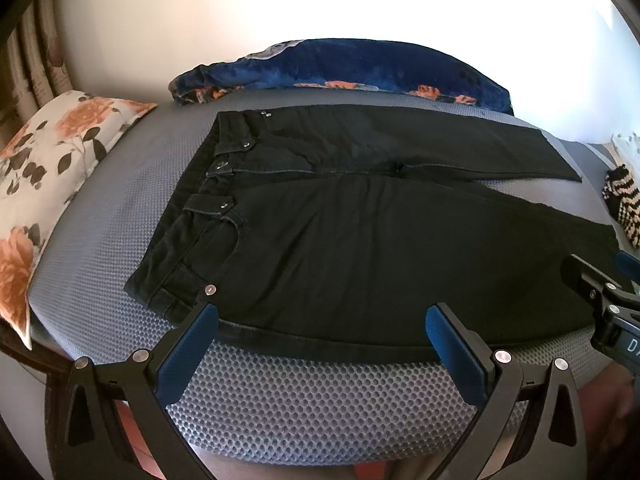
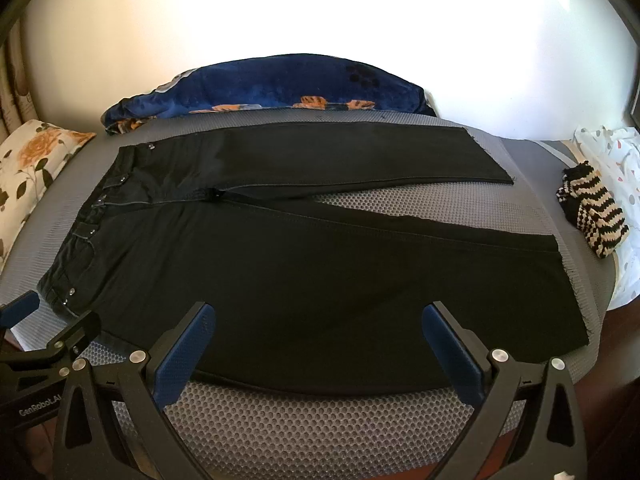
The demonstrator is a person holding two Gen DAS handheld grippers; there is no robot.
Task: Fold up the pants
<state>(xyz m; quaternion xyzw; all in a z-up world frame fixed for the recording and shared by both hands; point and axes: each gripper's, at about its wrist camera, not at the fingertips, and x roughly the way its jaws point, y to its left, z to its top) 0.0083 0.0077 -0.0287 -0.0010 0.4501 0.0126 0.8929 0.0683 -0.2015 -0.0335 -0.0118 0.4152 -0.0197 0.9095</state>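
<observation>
Black pants (image 1: 360,240) lie flat on a grey mesh mattress (image 1: 300,400), waistband to the left, the two legs spread apart to the right. They also show in the right wrist view (image 2: 300,272). My left gripper (image 1: 322,316) is open and empty, over the near edge of the pants by the waistband. My right gripper (image 2: 318,316) is open and empty, over the near edge of the near leg. The right gripper also shows at the right edge of the left wrist view (image 1: 600,292). The left gripper shows at the left edge of the right wrist view (image 2: 52,328).
A floral pillow (image 1: 44,184) lies at the left. A dark blue blanket (image 1: 340,68) lies along the far side against the white wall. A striped knitted item (image 2: 592,208) and a white patterned cloth (image 2: 616,168) lie at the right.
</observation>
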